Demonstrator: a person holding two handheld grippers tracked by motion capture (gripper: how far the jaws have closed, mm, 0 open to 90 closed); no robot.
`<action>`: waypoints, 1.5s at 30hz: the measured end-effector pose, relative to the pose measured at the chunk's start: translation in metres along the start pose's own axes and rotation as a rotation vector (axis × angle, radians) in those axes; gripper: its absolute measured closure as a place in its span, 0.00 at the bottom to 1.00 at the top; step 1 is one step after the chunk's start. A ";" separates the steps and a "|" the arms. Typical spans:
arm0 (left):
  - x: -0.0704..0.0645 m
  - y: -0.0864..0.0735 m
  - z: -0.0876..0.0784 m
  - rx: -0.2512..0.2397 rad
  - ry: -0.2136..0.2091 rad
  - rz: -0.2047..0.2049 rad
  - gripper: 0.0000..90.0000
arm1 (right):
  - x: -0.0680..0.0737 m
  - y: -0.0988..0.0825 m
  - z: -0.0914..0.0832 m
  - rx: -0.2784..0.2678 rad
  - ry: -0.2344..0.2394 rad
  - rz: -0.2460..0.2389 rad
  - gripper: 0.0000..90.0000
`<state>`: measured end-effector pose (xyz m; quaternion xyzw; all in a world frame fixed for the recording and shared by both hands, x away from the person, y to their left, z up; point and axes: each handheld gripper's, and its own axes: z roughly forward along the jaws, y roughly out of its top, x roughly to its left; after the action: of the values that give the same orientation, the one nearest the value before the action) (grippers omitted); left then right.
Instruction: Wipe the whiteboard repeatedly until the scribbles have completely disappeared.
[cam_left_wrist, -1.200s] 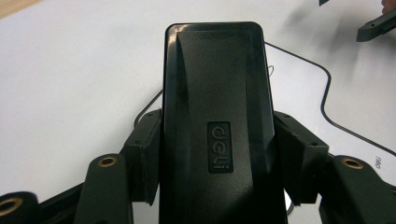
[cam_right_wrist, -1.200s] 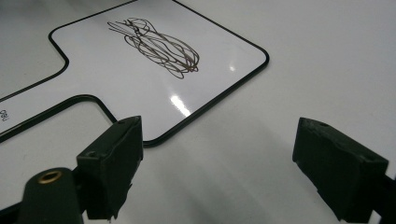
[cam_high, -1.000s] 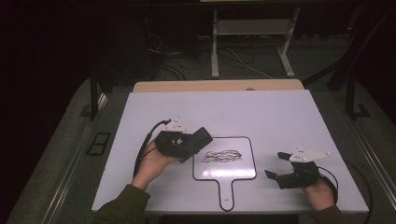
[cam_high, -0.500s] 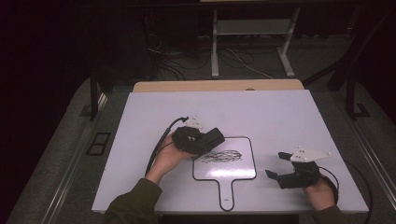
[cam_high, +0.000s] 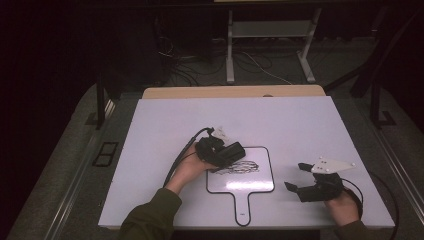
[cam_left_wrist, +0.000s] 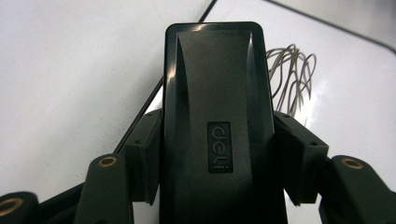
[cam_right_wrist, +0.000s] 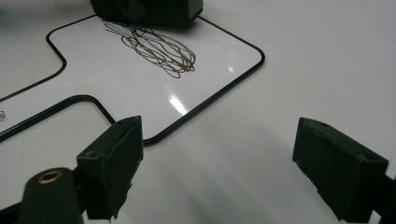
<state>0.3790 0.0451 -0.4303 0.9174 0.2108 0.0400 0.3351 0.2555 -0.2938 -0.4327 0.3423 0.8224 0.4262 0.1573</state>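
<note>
A small paddle-shaped whiteboard (cam_high: 250, 182) with a black rim lies on the table, a dark scribble (cam_high: 240, 167) near its top edge. My left gripper (cam_high: 235, 150) is shut on a black "deli" eraser (cam_left_wrist: 217, 116), its pads (cam_left_wrist: 144, 154) pressing both long sides. The eraser (cam_high: 231, 151) sits low over the board's top left corner, just beside the scribble (cam_left_wrist: 292, 74); I cannot tell whether it touches. My right gripper (cam_high: 295, 177) stands open to the right of the board, with nothing between its jaws (cam_right_wrist: 224, 163). In the right gripper view the scribble (cam_right_wrist: 154, 49) and eraser (cam_right_wrist: 149, 9) lie ahead.
The white tabletop (cam_high: 300, 125) spreads wide around the board. A black cable (cam_high: 182, 152) trails from the left gripper toward the person. A wooden strip (cam_high: 235, 92) borders the far edge, with a dark floor and stand legs beyond.
The left hand has carried the eraser to the right and lower, from left of the board to its top left corner by the scribble. The right gripper has stayed put.
</note>
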 end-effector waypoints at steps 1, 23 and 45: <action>0.000 0.000 0.001 0.011 0.005 0.011 0.44 | 0.000 0.000 0.000 0.001 0.000 0.001 0.17; -0.015 0.002 0.007 0.039 0.023 0.064 0.44 | 0.001 0.000 0.001 0.004 0.003 -0.002 0.17; -0.041 0.005 0.011 0.044 -0.019 0.105 0.44 | 0.002 0.000 0.001 0.005 0.003 0.001 0.17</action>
<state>0.3457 0.0181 -0.4326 0.9348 0.1599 0.0442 0.3141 0.2551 -0.2917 -0.4334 0.3424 0.8236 0.4248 0.1548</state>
